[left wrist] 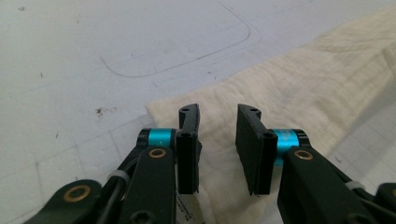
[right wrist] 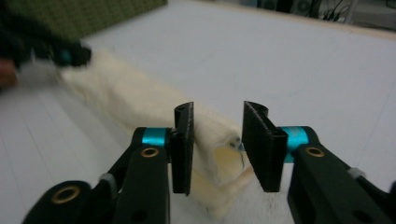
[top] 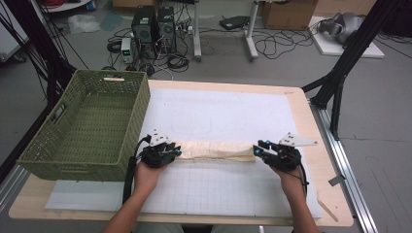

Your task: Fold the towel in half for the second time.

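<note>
Crosswise between the hands lies the long, folded cream cloth strip [top: 218, 150]; left gripper [top: 167, 151] and right gripper [top: 261, 148] each straddle one end, jaws parted, gripping nothing.

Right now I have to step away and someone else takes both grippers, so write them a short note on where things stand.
Left gripper: open, fingers over the left end of the folded cream cloth, not clamped on it.
Right gripper: open, fingers either side of the cloth's right end, not shut.
The cloth lies as a long, narrow folded strip on the white mat, between the two grippers.
The green woven basket stands at the table's left, with nothing seen inside.
Done: the cloth looks folded lengthwise.
Left, probably: grip both ends, fold again, perhaps move it to the basket.
</note>
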`<state>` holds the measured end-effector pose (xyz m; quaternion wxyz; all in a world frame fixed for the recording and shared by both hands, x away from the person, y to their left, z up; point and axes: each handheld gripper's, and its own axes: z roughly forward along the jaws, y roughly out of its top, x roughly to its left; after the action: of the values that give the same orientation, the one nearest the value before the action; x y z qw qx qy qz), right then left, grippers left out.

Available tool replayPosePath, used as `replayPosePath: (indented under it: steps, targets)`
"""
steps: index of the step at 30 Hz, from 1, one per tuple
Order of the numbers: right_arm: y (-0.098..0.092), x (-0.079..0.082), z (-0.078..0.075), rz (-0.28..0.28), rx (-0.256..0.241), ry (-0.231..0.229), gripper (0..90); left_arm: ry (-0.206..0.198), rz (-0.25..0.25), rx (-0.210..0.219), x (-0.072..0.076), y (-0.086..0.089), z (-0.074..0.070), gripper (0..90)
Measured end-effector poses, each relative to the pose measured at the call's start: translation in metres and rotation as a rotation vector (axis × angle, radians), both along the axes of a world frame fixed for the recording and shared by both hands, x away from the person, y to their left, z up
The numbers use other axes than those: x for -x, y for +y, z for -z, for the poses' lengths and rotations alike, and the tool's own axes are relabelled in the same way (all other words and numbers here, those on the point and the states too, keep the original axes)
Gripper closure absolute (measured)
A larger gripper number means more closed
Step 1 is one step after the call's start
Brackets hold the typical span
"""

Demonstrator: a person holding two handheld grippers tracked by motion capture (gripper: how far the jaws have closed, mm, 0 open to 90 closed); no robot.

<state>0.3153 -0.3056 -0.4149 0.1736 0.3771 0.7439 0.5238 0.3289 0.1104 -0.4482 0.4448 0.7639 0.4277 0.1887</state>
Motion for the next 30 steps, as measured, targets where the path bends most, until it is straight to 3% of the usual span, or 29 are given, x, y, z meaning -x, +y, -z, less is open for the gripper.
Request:
replayPosePath:
  steps: [3,6,9,11,12,14,16,18,23,25,28,30]
  targets:
    - [-0.004,-0.002,-0.007,0.061,-0.05,-0.003,52.2,-0.004,-0.002,-0.009,0.0,-0.001,0.001,68.8]
    - [-0.003,-0.008,-0.006,0.118,-0.044,0.031,46.4,-0.004,-0.003,-0.006,0.0,-0.001,0.001,68.8]
    - [0.006,-0.018,0.004,0.122,0.026,0.131,43.1,-0.002,-0.007,0.0,-0.001,-0.001,0.001,68.9]
    - [0.013,-0.026,0.013,0.111,0.045,0.198,42.4,0.0,-0.007,0.0,0.0,-0.001,0.001,68.9]
    - [0.015,-0.029,0.017,0.11,0.052,0.226,44.0,0.0,-0.007,0.002,0.0,-0.001,0.001,68.9]
    - [0.02,-0.033,0.023,0.09,0.086,0.264,56.0,0.001,-0.006,0.006,-0.001,0.0,0.001,69.0]
    - [0.024,-0.035,0.028,0.074,0.133,0.286,77.8,0.006,-0.009,0.009,-0.001,0.0,0.001,69.2]
    - [0.025,-0.034,0.026,0.069,0.159,0.25,84.7,0.007,-0.014,0.008,-0.001,0.0,0.001,69.2]
    - [0.029,-0.033,0.016,0.131,0.178,0.099,85.5,-0.017,-0.044,0.007,-0.001,0.0,0.001,66.9]
    - [0.032,-0.034,0.017,0.16,0.211,0.057,85.3,-0.022,-0.055,0.001,-0.001,0.0,0.001,65.6]
    - [0.04,-0.037,0.026,0.186,0.3,0.046,84.7,-0.028,-0.061,-0.018,-0.001,-0.002,0.001,65.1]
    - [0.044,-0.04,0.034,0.189,0.363,0.07,83.2,-0.035,-0.059,-0.036,0.0,-0.004,0.001,65.1]
